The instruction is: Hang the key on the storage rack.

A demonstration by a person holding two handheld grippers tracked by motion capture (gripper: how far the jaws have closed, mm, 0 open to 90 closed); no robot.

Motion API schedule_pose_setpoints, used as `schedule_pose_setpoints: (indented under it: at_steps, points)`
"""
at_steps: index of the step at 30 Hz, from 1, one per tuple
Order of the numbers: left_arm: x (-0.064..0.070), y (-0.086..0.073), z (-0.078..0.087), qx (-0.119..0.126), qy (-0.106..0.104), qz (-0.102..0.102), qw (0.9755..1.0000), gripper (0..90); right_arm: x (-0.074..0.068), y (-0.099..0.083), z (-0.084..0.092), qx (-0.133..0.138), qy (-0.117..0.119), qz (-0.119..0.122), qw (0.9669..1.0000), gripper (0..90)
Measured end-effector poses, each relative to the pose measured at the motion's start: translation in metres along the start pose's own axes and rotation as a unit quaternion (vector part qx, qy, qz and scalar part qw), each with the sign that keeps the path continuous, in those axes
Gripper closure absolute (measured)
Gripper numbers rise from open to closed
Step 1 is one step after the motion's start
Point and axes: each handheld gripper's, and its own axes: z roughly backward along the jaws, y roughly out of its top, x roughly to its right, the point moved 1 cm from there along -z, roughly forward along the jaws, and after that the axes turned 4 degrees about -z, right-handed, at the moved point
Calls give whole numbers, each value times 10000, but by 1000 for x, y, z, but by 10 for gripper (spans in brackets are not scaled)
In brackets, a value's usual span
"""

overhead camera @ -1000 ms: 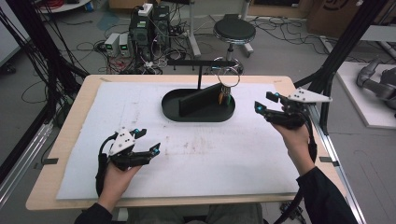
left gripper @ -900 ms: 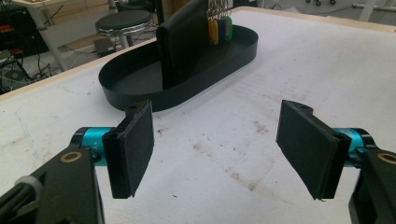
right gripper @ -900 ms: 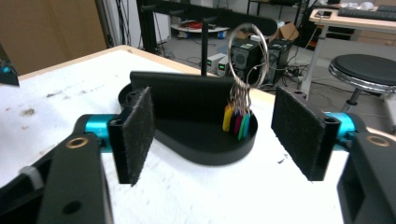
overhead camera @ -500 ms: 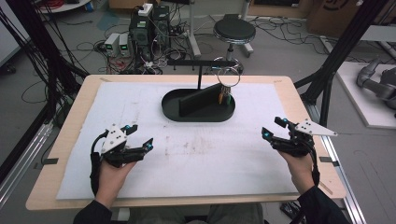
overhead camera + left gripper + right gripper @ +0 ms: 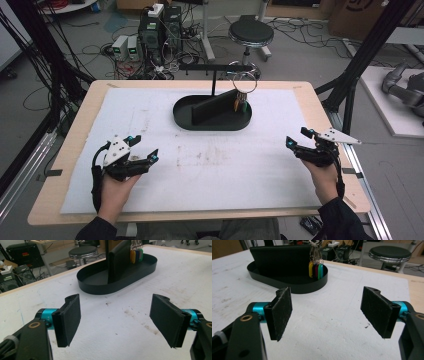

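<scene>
The black oval metal tray (image 5: 212, 120) sits at the far middle of the white foam mat (image 5: 200, 165), with a black upright divider panel (image 5: 212, 106) standing lengthwise in it. A bunch of coloured plastic key tags (image 5: 240, 104) (yellow, red, green) hangs on a metal ring (image 5: 244, 82) from the black T-shaped stand (image 5: 215, 75), dangling inside the tray's right end beside the panel.

Your left gripper (image 5: 142, 150) is over the mat's near left, well apart from the tray, its jaws spread wide with nothing between them; in the left gripper view (image 5: 116, 317) bare mat shows between the pads.

Your right gripper (image 5: 299, 139) is near the mat's right edge, jaws likewise parted and empty (image 5: 327, 315), aimed toward the tray's tag end.

The mat covers a pale wooden table (image 5: 320, 107). Beyond it stand a round black stool (image 5: 251, 32) and cabled electronics boxes (image 5: 160, 27) on the floor.
</scene>
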Motion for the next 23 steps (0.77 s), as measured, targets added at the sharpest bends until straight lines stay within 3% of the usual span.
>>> schedule_pose_setpoints:
  at_steps: [23]
  points:
    - [-4,-3,-7,-140,-16,1,9999,243,4,-7,1,-88,-70,-50,9999,243]
